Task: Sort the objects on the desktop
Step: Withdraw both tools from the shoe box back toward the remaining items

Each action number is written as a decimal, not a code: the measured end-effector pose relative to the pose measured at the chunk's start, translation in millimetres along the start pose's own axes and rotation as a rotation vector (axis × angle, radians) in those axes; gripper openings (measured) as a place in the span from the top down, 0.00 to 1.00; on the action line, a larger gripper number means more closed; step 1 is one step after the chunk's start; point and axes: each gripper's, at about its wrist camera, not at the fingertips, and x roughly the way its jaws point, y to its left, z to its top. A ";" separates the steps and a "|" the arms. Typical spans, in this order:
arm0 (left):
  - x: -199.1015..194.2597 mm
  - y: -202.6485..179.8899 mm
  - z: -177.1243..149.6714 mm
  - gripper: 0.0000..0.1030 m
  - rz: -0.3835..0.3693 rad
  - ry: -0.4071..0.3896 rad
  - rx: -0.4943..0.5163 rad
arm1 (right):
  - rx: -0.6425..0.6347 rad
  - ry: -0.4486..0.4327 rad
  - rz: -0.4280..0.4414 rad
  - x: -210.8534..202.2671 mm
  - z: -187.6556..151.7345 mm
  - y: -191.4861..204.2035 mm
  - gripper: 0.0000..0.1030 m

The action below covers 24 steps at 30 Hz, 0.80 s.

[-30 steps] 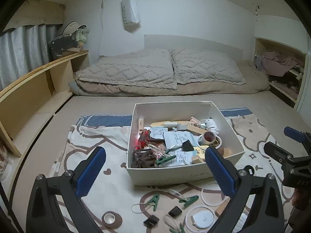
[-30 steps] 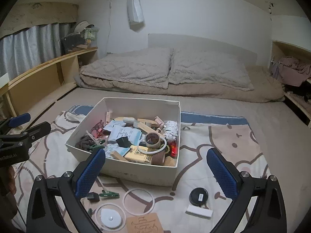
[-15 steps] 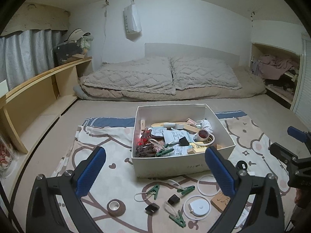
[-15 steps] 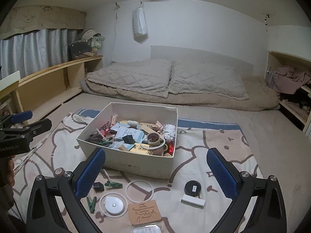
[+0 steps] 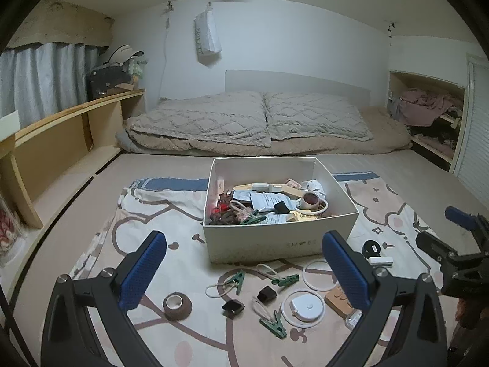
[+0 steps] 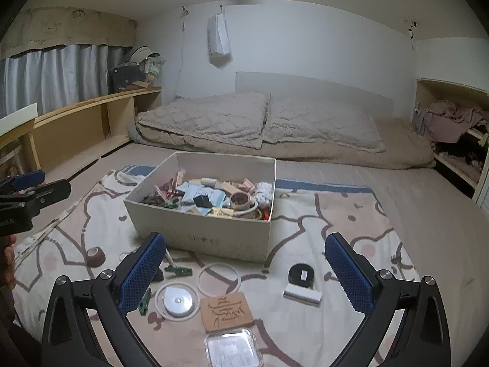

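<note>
White box [image 5: 275, 241] sits ahead of both tools on the patterned blanket [image 5: 146, 214], long axis running away from the left tool [image 5: 243, 269], filled with clutter. Loose items lie between tools and box: green clothespin [image 5: 235, 279], tape roll [image 5: 177, 302], cork coaster [image 6: 226, 309]. Left tool wide, empty, level above the blanket. Right tool [image 6: 244, 270] wide, empty, touching nothing.

The left gripper [image 5: 243, 270] and the right gripper [image 6: 244, 270] both fill the lower frame of their own views, blue-padded fingers [image 5: 143, 267] spread wide, holding nothing, level and pointing forward.
</note>
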 end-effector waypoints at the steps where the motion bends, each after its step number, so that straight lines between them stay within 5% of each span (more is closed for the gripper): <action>1: -0.2 0.4 -4.4 0.00 0.004 -0.004 -0.004 | -0.001 0.002 -0.002 -0.2 -3.9 0.1 0.00; 24: 24.7 11.8 -77.1 0.00 0.009 0.115 -0.040 | 0.040 0.125 -0.016 20.6 -71.3 3.2 0.00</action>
